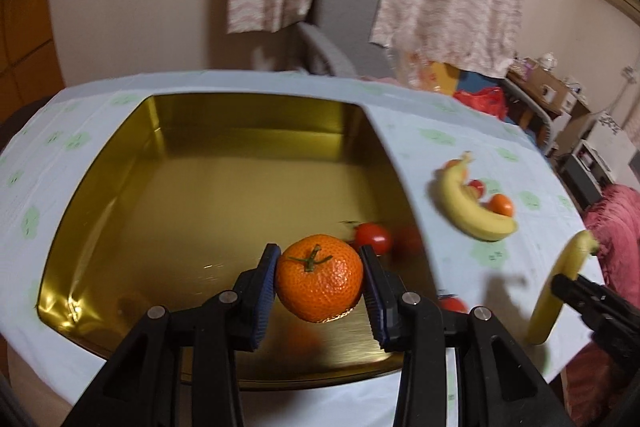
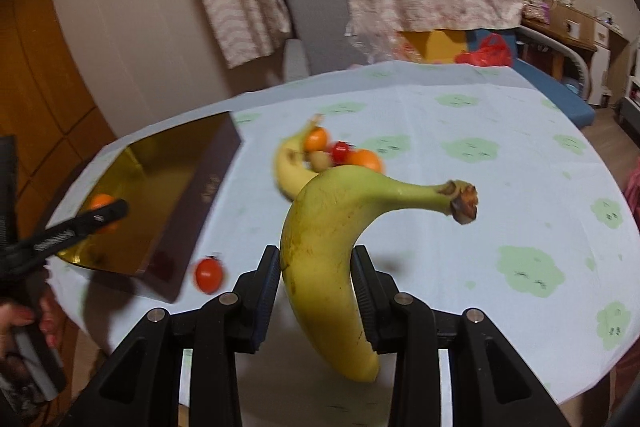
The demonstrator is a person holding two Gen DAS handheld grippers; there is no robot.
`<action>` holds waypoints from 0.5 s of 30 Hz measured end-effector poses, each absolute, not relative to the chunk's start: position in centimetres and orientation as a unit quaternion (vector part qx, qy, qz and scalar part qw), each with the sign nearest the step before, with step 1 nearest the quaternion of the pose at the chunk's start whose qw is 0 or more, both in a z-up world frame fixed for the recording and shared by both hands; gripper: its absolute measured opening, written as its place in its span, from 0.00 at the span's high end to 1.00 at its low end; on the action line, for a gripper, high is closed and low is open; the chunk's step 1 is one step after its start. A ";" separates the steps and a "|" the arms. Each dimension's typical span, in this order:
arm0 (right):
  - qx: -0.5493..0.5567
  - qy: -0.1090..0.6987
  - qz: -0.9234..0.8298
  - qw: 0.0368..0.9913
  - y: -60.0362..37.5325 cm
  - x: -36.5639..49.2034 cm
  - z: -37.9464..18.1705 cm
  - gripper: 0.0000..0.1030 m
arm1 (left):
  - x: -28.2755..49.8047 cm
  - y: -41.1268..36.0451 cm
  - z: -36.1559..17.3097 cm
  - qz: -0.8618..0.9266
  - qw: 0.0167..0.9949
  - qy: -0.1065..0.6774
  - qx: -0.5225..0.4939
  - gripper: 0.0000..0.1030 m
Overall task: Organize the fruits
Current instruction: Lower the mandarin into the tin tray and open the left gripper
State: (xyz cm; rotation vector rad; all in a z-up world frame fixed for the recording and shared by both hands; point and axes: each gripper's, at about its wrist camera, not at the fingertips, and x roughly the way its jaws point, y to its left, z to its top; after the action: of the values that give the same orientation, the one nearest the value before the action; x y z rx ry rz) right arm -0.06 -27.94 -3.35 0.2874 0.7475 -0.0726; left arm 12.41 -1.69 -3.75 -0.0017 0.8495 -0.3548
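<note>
The gold tin (image 1: 100, 227) is open at the top, and most of its floor lies bare; only a red tomato (image 1: 373, 237) sits near its right wall, just beyond the held mandarin (image 1: 320, 277). Outside that wall another tomato (image 2: 209, 275) lies on the desk (image 2: 500, 211), in the lane between the tin and the held banana (image 2: 324, 267). Farther back, a second banana (image 2: 290, 167) and a cluster of small fruit (image 2: 340, 153) block the middle. The desk's right half looks free, though blur hides small things.
</note>
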 end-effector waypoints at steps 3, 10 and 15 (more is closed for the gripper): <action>0.141 0.361 -0.008 0.922 -26.0 0.9 -2.5 0.64 | 13.1 -0.6 -4.5 -0.156 0.894 0.420 0.001 0.61; 0.119 0.360 0.045 0.924 -21.2 3.7 -0.8 0.65 | 15.1 1.8 -6.5 -0.130 0.887 0.443 0.011 0.61; 0.097 0.359 0.081 0.925 -17.8 5.9 -0.1 0.66 | 16.2 2.7 -7.1 -0.116 0.884 0.452 0.021 0.61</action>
State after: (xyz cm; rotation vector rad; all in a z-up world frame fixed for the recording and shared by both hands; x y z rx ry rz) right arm 5.92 -17.83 -0.08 0.1987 0.7369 0.1663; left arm 16.16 2.75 -7.08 0.0427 0.9405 -0.2416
